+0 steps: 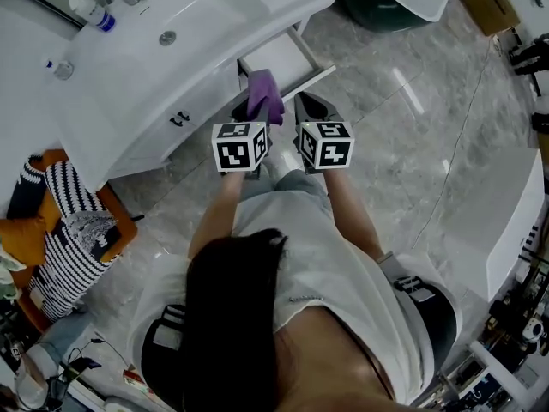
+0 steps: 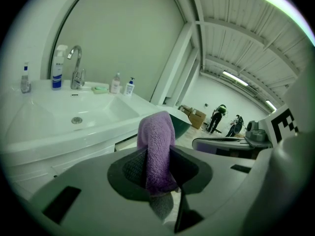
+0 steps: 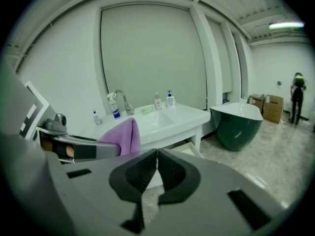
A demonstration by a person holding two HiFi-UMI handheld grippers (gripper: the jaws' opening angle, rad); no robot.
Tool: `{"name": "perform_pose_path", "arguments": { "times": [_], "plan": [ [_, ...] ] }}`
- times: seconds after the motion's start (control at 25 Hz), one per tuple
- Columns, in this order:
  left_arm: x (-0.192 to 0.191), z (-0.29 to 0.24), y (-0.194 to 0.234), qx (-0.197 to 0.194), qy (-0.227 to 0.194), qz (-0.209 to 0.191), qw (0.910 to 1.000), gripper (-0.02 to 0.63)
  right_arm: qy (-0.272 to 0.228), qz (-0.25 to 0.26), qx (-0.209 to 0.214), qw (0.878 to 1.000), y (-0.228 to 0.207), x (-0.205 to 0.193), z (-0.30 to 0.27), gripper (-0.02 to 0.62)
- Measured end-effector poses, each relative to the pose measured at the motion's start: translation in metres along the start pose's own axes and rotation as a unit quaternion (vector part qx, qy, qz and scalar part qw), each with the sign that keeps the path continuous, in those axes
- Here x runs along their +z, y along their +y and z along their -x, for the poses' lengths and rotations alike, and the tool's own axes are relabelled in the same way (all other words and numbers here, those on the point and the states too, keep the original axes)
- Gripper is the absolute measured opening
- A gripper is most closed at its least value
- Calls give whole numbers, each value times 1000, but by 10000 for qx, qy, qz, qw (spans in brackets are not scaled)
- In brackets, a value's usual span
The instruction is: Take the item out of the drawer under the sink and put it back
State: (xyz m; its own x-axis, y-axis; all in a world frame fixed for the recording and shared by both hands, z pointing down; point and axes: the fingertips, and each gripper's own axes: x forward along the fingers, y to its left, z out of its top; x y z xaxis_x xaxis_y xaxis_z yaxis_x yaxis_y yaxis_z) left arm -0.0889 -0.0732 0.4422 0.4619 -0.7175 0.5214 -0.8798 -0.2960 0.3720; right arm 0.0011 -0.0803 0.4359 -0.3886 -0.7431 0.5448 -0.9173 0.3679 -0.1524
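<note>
L gripper (image 2: 158,167) clamped on purple cloth (image 2: 156,134), which stands upright betw. its pads w/ the top flopping over. In head view, cloth is at front edge of open drawer (image 1: 281,57) under sink (image 1: 171,24). Fuzzy terry texture. R gripper (image 3: 156,167) closed, empty, alongside.

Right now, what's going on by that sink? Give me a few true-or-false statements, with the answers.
1. The left tongs grip a purple cloth. True.
2. The right tongs hold a bottle. False: they are shut on nothing.
3. The drawer under the sink is closed. False: it stands open.
4. A faucet stands at the sink. True.
</note>
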Motion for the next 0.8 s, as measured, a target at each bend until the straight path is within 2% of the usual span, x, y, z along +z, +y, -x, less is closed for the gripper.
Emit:
{"name": "perform_pose_path", "arguments": {
  "times": [0.48, 0.8],
  "plan": [
    [-1, -4, -5, -62, 80, -100, 9999, 98, -145, -192, -88, 9997, -5, 5, 6, 15],
    [5, -16, 4, 110, 42, -124, 9999, 98, -100, -245, -131, 9996, -20, 6, -5, 15]
  ]
}}
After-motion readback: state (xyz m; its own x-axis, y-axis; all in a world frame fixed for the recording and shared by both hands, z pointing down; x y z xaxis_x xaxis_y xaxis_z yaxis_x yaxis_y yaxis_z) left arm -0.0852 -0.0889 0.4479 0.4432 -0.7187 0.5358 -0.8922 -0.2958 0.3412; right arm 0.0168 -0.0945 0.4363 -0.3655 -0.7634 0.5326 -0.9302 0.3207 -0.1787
